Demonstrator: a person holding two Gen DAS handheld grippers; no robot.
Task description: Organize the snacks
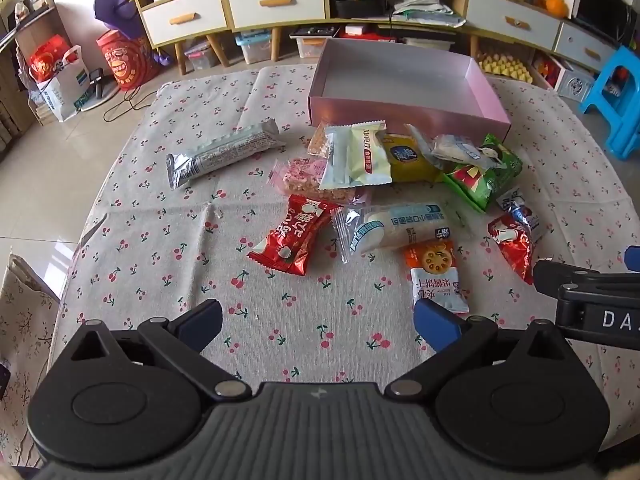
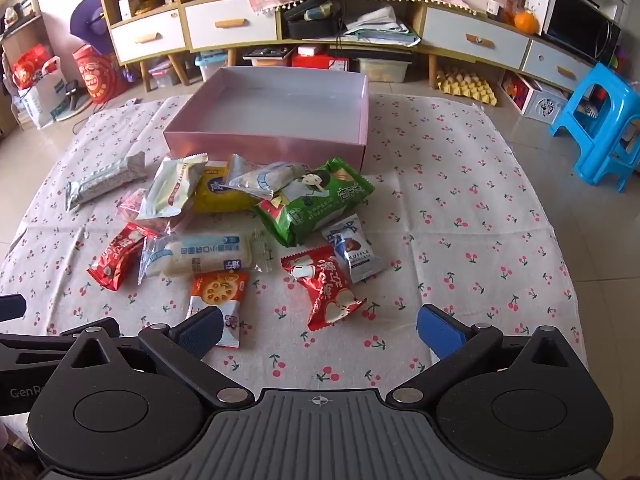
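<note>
Grippers — left gripper [image 1: 318, 320] and right gripper [image 2: 320, 326] — spread wide, empty, above the tablecloth [image 2: 440, 208].

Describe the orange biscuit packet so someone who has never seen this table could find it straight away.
Start at the pink box at the far side of the cherry-print cloth, then come toward the near edge past the pile of snacks. The orange biscuit packet lies nearest, just in front of the long clear-wrapped bread roll. It alone shows a round lattice biscuit on orange above a white lower half.
</note>
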